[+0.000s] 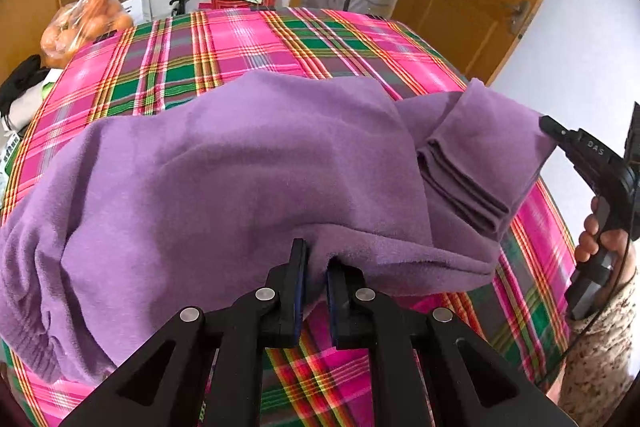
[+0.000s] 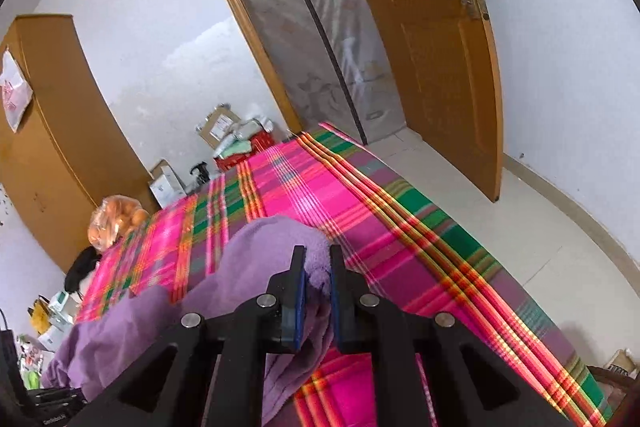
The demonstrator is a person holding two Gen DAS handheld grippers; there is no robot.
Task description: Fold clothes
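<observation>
My left gripper point(image 1: 318, 269) fingers pinch the purple garment's point(image 1: 240, 163) near edge; my right gripper point(image 2: 318, 267) fingers clamp its lifted right end over the plaid bedspread point(image 1: 280, 43).

- Open plaid bed cover point(image 1: 248, 39) beyond purple garment point(image 1: 224, 163), free to pass.
- Bag of oranges point(image 1: 80, 23) at far left corner.
- Boxes point(image 2: 218, 127) against far wall.
- Bare floor point(image 2: 540, 239) right of bed.

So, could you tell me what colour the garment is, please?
Plain purple garment, clearest in the left wrist view.
</observation>
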